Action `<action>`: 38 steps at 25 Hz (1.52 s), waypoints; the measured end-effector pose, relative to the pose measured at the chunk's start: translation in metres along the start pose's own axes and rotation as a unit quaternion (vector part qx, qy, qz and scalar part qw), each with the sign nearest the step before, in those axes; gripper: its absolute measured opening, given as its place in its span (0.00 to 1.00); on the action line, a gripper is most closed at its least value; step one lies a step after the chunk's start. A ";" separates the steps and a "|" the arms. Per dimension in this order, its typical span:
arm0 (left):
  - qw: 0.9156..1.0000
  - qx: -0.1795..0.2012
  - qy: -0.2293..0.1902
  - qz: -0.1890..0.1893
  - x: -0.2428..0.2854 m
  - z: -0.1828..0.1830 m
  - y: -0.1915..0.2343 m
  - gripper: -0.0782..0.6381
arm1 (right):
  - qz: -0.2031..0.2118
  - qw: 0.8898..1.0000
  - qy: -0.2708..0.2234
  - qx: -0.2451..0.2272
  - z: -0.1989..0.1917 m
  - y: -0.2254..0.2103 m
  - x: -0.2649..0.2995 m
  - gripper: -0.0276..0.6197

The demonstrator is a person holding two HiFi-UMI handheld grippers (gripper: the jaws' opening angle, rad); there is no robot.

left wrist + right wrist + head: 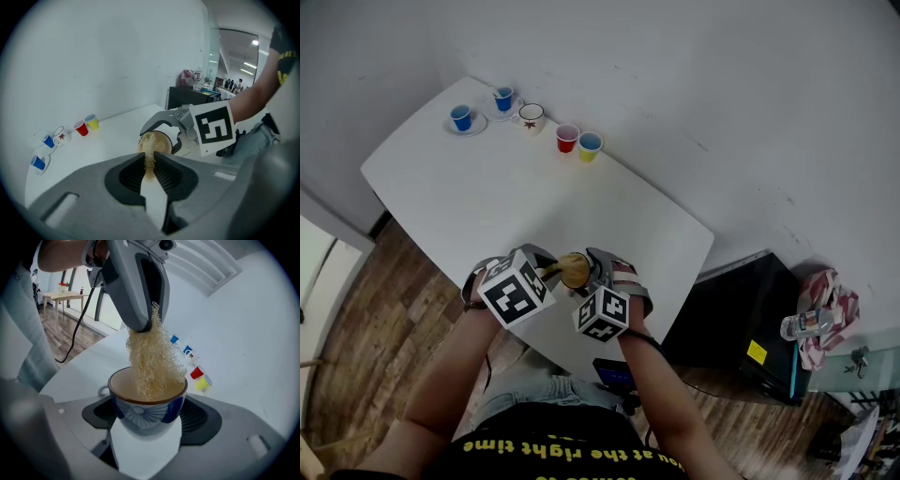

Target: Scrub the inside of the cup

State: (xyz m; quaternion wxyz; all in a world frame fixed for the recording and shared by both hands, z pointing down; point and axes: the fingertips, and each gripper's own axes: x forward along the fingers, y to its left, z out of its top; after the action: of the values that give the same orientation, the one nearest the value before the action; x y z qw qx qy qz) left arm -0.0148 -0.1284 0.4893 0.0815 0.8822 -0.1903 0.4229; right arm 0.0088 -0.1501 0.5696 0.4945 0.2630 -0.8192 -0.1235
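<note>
Table (487, 197) stands white over wood floor (356, 309), left claw (149, 157) clenching scrubber (152, 366), right claw (147, 417) grasping cup (171, 405).

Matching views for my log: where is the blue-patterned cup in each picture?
Head view: cup just below centre.
Left gripper view: centre, slightly right.
Right gripper view: lower centre, large in the foreground.
Shared landmark: red cup beside yellow cup, seen in all three.
</note>
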 end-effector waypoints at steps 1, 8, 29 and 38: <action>1.000 -0.001 0.000 0.002 0.000 -0.001 0.002 0.18 | -0.001 1.000 0.000 0.000 0.000 -0.001 0.000 0.65; 1.000 -0.008 0.005 0.002 0.001 -0.007 0.004 0.18 | -0.005 1.000 0.001 0.003 -0.001 -0.002 -0.002 0.65; 1.000 0.001 -0.013 -0.024 -0.003 0.003 -0.028 0.18 | -0.011 1.000 0.003 0.020 -0.006 -0.008 -0.002 0.65; 1.000 0.010 -0.019 0.011 -0.008 0.013 -0.008 0.18 | -0.007 1.000 -0.001 0.008 -0.002 -0.005 -0.003 0.65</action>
State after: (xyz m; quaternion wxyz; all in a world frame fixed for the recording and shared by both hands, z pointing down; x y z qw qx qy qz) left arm -0.0068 -0.1231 0.4751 0.0644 0.8887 -0.1976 0.4087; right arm 0.0137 -0.1528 0.5663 0.4909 0.2729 -0.8185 -0.1204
